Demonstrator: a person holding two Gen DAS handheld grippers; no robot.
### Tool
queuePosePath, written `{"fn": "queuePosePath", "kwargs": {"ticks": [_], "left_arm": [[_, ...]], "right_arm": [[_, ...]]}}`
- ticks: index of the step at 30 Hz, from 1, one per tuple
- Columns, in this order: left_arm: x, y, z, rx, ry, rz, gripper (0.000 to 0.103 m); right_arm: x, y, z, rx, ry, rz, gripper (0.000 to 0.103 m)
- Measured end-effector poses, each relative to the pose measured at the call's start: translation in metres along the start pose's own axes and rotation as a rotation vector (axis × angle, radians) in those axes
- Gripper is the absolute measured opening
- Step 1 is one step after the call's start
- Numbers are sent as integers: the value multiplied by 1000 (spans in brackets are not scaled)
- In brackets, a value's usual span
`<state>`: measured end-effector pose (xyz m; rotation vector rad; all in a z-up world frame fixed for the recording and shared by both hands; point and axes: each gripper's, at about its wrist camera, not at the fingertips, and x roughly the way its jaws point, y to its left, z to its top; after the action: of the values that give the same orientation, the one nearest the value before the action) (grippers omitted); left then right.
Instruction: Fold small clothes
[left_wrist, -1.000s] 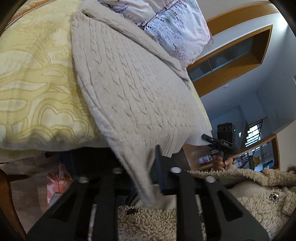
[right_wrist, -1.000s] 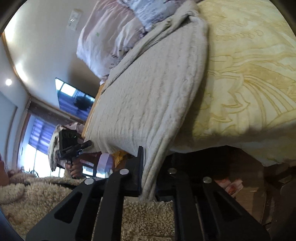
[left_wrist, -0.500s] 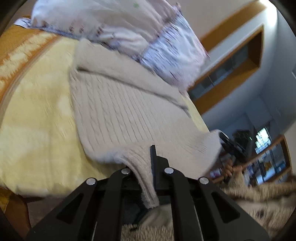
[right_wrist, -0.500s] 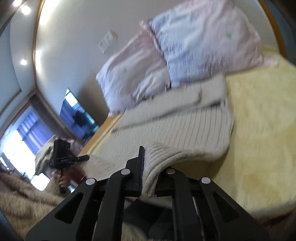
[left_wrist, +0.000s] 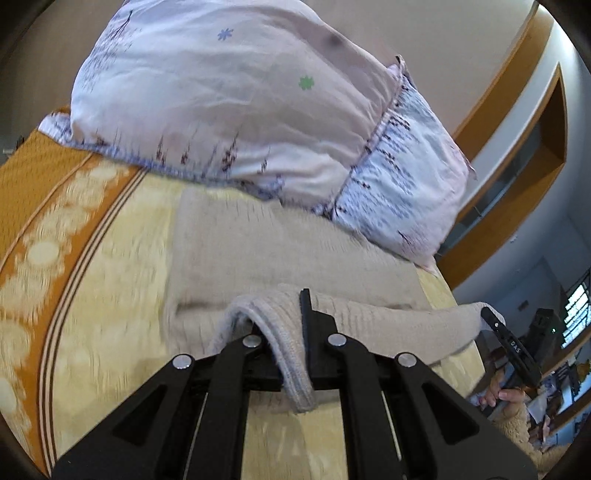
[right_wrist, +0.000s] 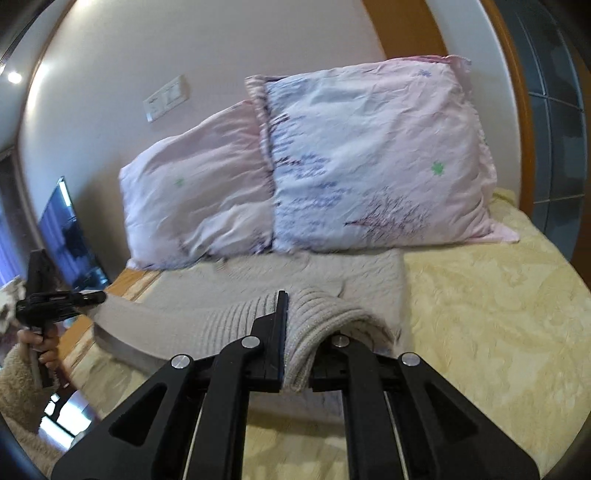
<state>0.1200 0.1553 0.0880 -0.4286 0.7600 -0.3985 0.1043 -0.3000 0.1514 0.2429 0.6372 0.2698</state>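
We hold the beige knit sweater (left_wrist: 280, 254) at its near hem, lifted above the yellow bedspread (right_wrist: 491, 302), while its far part lies flat against the foot of the pillows (right_wrist: 369, 173). Our left gripper (left_wrist: 291, 354) is clamped tight on one corner of that hem, knit bunched between the fingers. Our right gripper (right_wrist: 295, 350) is likewise pinched closed on the other corner, the hem stretched between them. An orange patterned border (left_wrist: 40, 206) runs beside the sweater's left edge.
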Motion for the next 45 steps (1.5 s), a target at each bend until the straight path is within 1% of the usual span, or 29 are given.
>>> {"fn": "queuePosePath", "kwargs": {"ticks": [10,13,16,19,23,24,27,29,30,31,32,33,34,35,36,38,40,41,42,43,45], "left_arm": [[42,2,54,-35,-25,54,6],[57,5,65,-34,-24,67,6],[80,13,73,-50,-3,83,6],[107,23,82,-78,28,91,6],[143,35,85,-109,77,116,6],[149,39,85,-126,88,115,6],[165,57,81,-221,114,84,6],[170,64,79,-261,122,66,9],[170,66,79,-279,123,63,9],[169,68,79,-300,126,49,14],[167,69,79,-313,130,34,18],[164,69,80,-322,128,20,30],[156,69,82,-323,111,21,38],[148,68,83,-313,90,24,49],[140,67,84,-298,75,28,53],[125,66,84,-264,61,45,52],[112,66,79,-228,64,69,51],[107,67,76,-212,70,83,50],[103,68,71,-199,76,93,48],[100,70,65,-185,90,104,46],[94,74,58,-175,105,113,46]], "right_arm": [[45,-9,34,23,-32,-7,8],[63,-14,38,36,-27,-29,8],[90,-26,38,80,17,-48,8],[121,-41,35,153,81,-67,8],[148,-57,30,230,141,-101,8],[156,-63,28,259,161,-109,8],[172,-73,26,305,211,-121,9],[182,-76,28,322,245,-132,14],[183,-76,31,323,250,-137,21],[182,-76,33,328,243,-133,27],[179,-76,34,334,229,-129,44],[170,-76,37,337,196,-136,63],[163,-76,39,333,173,-145,67],[152,-76,40,320,144,-145,67],[145,-76,41,311,133,-144,67],[125,-81,39,304,119,-149,67],[109,-88,33,309,134,-156,62],[103,-92,29,311,145,-156,55],[95,-95,23,313,167,-158,51],[91,-97,18,312,182,-152,50],[86,-99,11,304,214,-148,49]]}}
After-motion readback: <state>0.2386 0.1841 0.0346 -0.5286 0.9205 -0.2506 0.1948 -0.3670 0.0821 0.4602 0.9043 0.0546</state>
